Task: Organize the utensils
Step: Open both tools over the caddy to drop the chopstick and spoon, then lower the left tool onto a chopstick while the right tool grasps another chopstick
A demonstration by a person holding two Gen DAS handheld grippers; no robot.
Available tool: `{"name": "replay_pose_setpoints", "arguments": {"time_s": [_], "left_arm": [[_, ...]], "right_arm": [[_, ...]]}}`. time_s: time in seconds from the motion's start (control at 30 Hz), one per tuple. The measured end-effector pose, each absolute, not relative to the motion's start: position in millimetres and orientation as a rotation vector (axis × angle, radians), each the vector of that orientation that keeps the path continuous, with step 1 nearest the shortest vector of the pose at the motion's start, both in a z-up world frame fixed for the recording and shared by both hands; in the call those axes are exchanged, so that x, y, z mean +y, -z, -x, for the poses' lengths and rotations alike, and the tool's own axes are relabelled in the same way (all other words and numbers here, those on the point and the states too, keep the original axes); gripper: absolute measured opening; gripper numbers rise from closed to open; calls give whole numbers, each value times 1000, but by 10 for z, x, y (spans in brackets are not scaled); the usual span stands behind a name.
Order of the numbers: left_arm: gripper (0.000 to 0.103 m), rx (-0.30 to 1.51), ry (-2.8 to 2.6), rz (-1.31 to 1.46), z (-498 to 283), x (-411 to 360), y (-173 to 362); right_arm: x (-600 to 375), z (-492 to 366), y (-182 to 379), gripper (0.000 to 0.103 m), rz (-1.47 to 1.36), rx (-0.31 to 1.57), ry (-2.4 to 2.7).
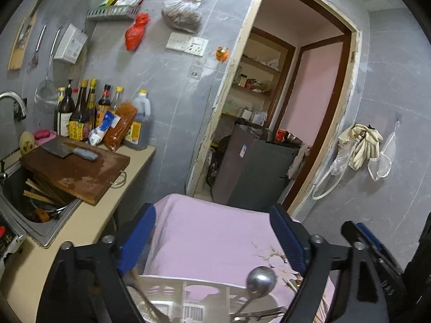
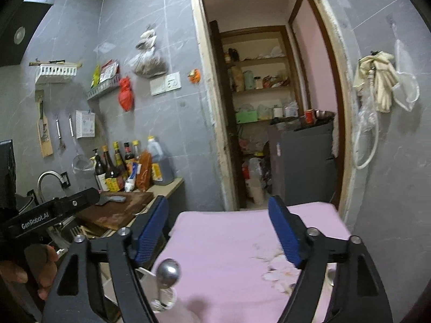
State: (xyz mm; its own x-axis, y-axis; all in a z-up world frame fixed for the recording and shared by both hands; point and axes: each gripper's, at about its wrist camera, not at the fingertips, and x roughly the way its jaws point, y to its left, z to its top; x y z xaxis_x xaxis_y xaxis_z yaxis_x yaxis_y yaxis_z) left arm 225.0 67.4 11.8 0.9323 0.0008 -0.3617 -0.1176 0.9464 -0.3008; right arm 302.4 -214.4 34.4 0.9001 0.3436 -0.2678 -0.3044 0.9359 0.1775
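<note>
My left gripper [image 1: 214, 232] is open, its blue pads wide apart with nothing between them. It hangs over a table under a pink cloth [image 1: 215, 242]. Just below it stands a white slotted utensil basket [image 1: 172, 282]. In the basket a steel ladle [image 1: 261, 280] stands bowl up, beside other metal utensils [image 1: 258, 315]. My right gripper [image 2: 219, 228] is also open and empty above the same pink cloth [image 2: 229, 255]. In the right wrist view the ladle [image 2: 168, 271] and the basket's edge [image 2: 146, 277] sit at the lower left, behind the left finger.
A counter on the left holds a wooden cutting board [image 1: 78, 169] with a cleaver [image 1: 70, 150], sauce bottles [image 1: 89, 113] and a sink [image 1: 40, 204] with chopsticks. Ahead is a doorway with a grey fridge [image 1: 253, 172]. A hand [image 2: 40, 266] holds the left gripper's black body [image 2: 54, 212].
</note>
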Motion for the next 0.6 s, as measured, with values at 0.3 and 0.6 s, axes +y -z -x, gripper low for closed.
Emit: {"name": "replay_pose_setpoints", "arguments": {"time_s": [0.3,0.6], "left_arm": [[102,335,-61,243,-2251,63,-158],[102,360,-10,211,-2321,-571,-87]], "right_arm": [[-2814,-2931,-417,97,-117,287,-247],[-3483,-2974,-380,101,-106,310,-182]]}}
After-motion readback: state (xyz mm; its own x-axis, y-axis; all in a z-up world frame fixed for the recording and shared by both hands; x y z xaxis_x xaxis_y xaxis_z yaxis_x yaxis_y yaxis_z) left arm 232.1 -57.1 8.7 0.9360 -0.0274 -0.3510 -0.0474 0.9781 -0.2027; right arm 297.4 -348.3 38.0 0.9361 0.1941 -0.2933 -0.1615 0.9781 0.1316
